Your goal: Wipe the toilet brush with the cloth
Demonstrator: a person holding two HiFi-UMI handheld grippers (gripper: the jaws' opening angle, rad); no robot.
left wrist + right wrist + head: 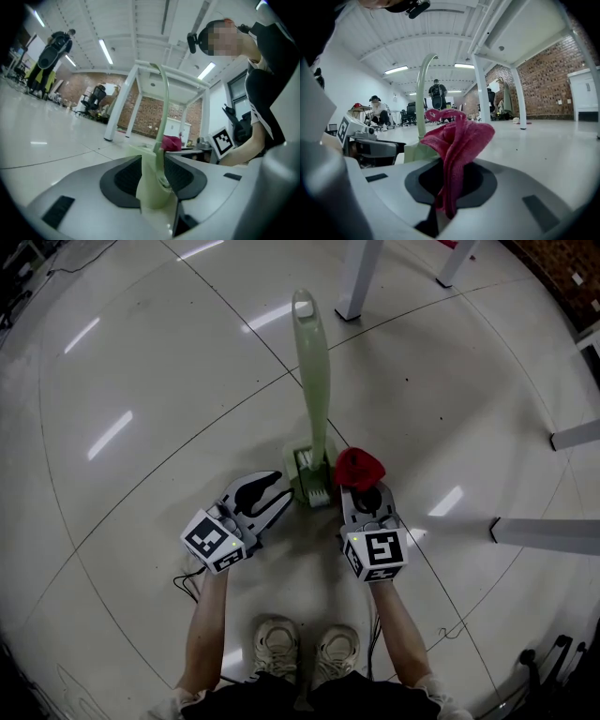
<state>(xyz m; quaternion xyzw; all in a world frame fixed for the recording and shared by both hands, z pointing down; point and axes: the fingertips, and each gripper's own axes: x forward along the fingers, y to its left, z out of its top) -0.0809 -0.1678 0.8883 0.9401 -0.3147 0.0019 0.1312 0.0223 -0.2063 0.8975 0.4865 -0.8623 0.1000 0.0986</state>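
Left gripper: points level, jaws closed on the pale green base of the toilet brush; in the left gripper view the base fills the gap between the jaws.

Right gripper: jaws clamped on a red cloth, which bunches up above and ahead of the jaw tips.

Toilet brush: stands upright on the floor, long axis vertical, base down and looped handle end at the top. It sits between the two grippers, at the left gripper's tips and just left of the right gripper's.

Cloth: just beside the brush's base, on its right; contact cannot be judged.

White table leg: beyond the brush, well apart.
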